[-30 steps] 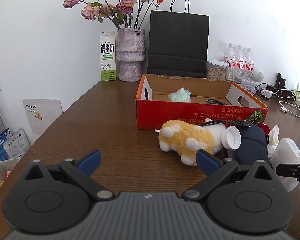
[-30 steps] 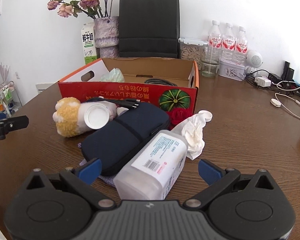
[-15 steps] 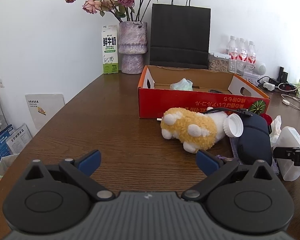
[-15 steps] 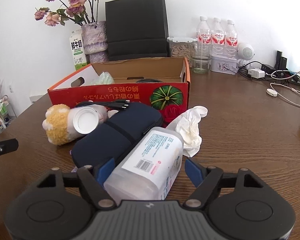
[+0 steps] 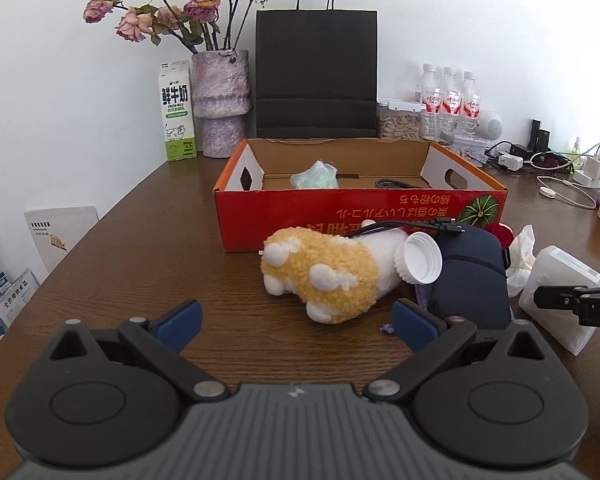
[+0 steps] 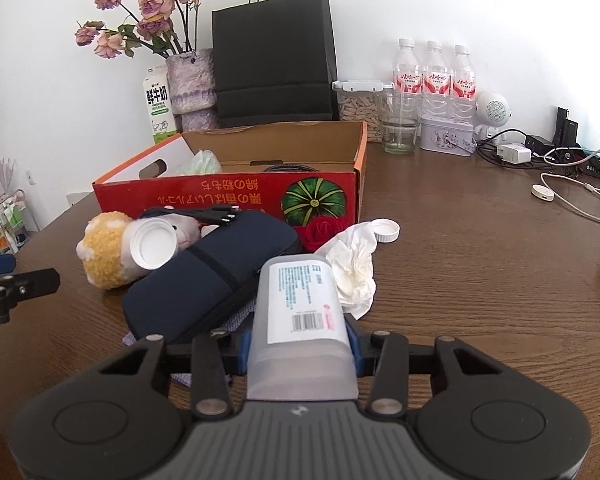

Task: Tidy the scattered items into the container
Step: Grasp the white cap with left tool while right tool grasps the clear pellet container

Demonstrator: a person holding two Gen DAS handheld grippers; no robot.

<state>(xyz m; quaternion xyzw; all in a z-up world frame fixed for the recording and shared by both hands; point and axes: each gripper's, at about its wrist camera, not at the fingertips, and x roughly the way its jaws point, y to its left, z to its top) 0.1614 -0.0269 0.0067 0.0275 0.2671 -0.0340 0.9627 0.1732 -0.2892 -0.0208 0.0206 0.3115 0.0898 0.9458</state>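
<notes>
An open red cardboard box (image 5: 340, 216) stands mid-table with a green wad and a black cable inside. In front of it lie a yellow-and-white plush toy (image 5: 324, 276), a white cap (image 5: 420, 258), a navy pouch (image 6: 208, 276), a crumpled tissue (image 6: 352, 268) and a translucent labelled bottle (image 6: 300, 300). My right gripper (image 6: 298, 344) is closing, and its blue pads touch both sides of the bottle's near end. My left gripper (image 5: 296, 320) stands open and empty just short of the plush toy.
A loose white lid (image 6: 384, 230) and a red rose (image 6: 320, 232) lie by the box's right corner. Behind the box stand a black paper bag (image 5: 316, 76), a flower vase (image 5: 220, 100), a milk carton (image 5: 176, 112) and water bottles (image 6: 432, 76). Chargers and cables (image 6: 540, 160) crowd the far right.
The right jaws went from wide apart to closed against the bottle, which now points straight ahead. The left gripper shifted a little sideways and stayed open.
</notes>
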